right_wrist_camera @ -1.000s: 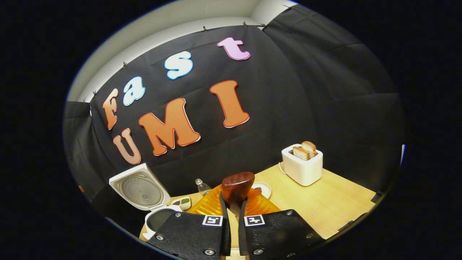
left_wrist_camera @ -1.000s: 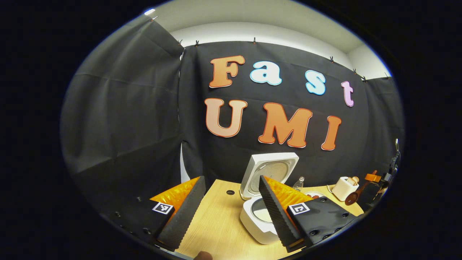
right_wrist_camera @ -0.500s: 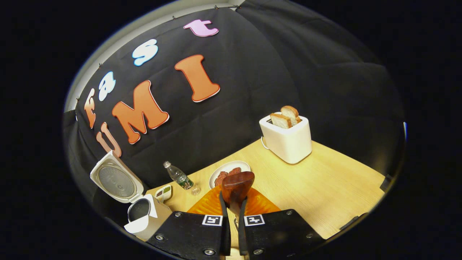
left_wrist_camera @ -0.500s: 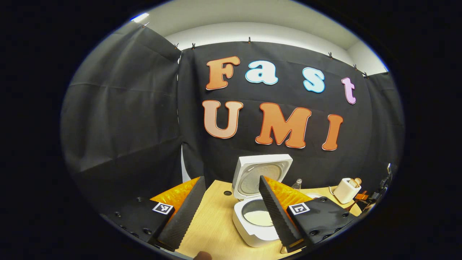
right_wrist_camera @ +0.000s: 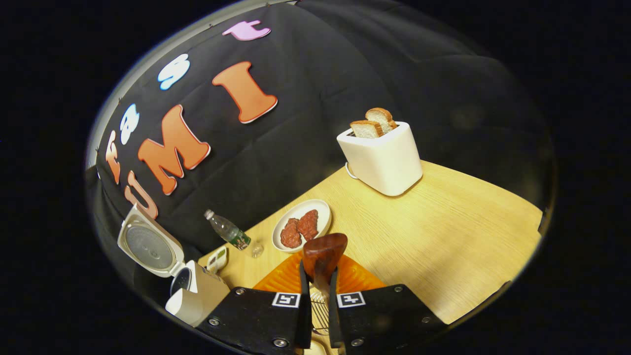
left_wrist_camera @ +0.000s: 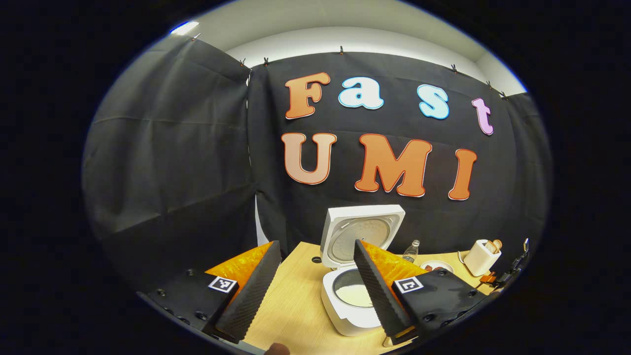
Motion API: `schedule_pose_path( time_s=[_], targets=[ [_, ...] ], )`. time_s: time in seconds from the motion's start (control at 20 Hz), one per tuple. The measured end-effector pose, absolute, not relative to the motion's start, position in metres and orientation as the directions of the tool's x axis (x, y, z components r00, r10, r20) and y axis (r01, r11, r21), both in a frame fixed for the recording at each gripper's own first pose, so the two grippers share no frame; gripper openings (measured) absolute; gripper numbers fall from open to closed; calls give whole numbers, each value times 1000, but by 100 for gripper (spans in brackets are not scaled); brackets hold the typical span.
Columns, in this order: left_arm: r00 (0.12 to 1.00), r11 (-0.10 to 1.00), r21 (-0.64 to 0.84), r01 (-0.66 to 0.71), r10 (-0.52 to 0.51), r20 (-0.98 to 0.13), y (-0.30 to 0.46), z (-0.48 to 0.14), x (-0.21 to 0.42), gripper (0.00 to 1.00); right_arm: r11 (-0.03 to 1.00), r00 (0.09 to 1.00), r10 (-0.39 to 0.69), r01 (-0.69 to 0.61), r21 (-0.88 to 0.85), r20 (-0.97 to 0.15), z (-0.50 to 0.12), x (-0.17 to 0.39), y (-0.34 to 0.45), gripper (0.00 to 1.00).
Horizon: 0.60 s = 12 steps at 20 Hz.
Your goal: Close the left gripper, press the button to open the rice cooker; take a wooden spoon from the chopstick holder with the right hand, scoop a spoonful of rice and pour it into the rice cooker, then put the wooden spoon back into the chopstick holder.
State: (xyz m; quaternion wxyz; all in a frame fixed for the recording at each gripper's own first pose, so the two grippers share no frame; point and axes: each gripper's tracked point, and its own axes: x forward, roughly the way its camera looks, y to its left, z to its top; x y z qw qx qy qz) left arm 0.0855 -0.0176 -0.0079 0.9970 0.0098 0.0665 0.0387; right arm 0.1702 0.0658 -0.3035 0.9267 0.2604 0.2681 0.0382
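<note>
Left gripper (left_wrist_camera: 315, 288): we see its fingers spread wide, holding nothing, hovering above the pale wooden table (left_wrist_camera: 296, 305).
Right gripper (right_wrist_camera: 315, 296): we see its fingers drawn close together on the neck of the dark reddish-brown wooden spoon (right_wrist_camera: 323, 252), both pressing it; the bowl of the spoon sticks up past the fingertips.
Rice cooker: in the left gripper view the white square rice cooker (left_wrist_camera: 350, 296) stands on the table with its lid (left_wrist_camera: 362, 231) raised upright, partly behind the gripper's right-hand finger; the inner pot holds a pale layer of rice (left_wrist_camera: 352, 295). In the right gripper view we see it at the lower left, lid up.
Chopstick holder: below the spoon, between the right gripper's fingers, we see a metal wire holder (right_wrist_camera: 319, 308); we cannot tell whether the spoon touches it.
Elsewhere on the table: a white toaster (right_wrist_camera: 382, 155) with two bread slices, a white plate (right_wrist_camera: 301, 224) of reddish food, a small plastic bottle (right_wrist_camera: 227, 231).
</note>
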Motion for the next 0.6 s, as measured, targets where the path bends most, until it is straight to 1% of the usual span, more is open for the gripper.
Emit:
schedule_pose_path(
  time_s=[0.1,0.15,0.2,0.3,0.35,0.45,0.5,0.55,0.6],
  targets=[
    [986,996,28,-81,84,-142,-16,-12,88,100,854,850,204,89,513,-486,-306,170,59,17],
    [986,996,26,-81,84,-144,-17,-12,91,100,855,846,193,103,508,-497,-309,168,55,21],
    [986,997,20,-79,81,-147,-19,-12,93,100,859,845,175,119,498,-505,-314,170,49,22],
    [986,998,14,-69,70,-149,-24,-12,97,100,860,847,146,147,488,-512,-309,164,35,35],
    [986,998,16,-66,68,-154,-26,-13,98,100,862,845,132,160,481,-518,-309,161,29,46],
    [985,998,21,-58,60,-161,-32,-12,104,100,884,840,88,181,431,-535,-308,158,16,60],
    [985,998,21,-55,58,-160,-35,-8,108,100,900,842,71,177,397,-535,-306,156,11,77],
    [986,998,19,-55,57,-154,-37,-6,113,100,913,842,62,170,372,-536,-299,155,7,91],
    [988,998,21,-62,64,-143,-38,-1,117,100,920,842,63,159,358,-536,-294,153,6,94]
  ],
)
